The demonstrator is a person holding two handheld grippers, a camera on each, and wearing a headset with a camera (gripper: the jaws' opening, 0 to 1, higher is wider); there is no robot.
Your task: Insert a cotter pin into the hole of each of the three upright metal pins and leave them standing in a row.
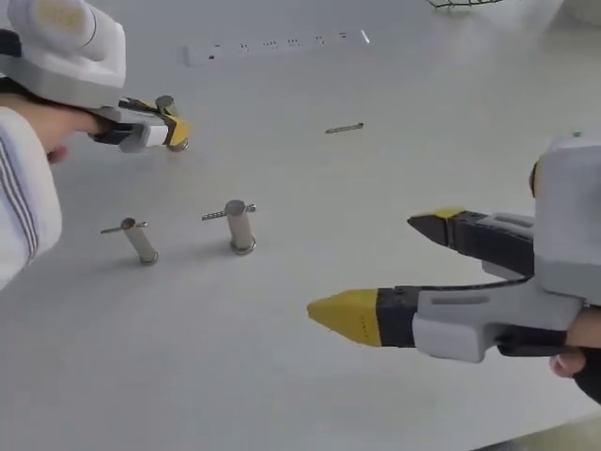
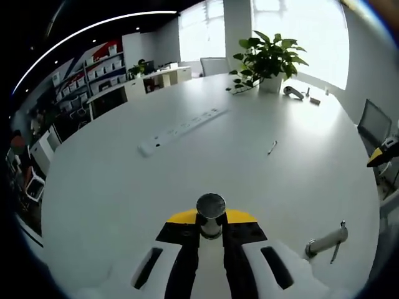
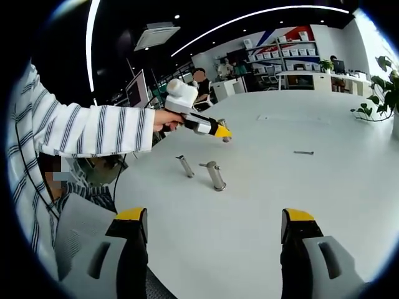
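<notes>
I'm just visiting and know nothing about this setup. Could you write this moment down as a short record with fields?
Left gripper: jaws shut on a metal pin
Right gripper: jaws open, empty
Pins already fitted: left pin and right pin, each with a cotter pin through its top
Spare cotter pin: lying loose on the table
Background: power strip

Upper left, a white sleeve (image 1: pixel 23 188) with thin dark stripes. The left gripper (image 1: pixel 176 128) and right gripper (image 1: pixel 364 266) are pale grey, black jaws tipped yellow. Each metal pin (image 1: pixel 240 225) is silver, the tabletop (image 1: pixel 376 75) plain white.
</notes>
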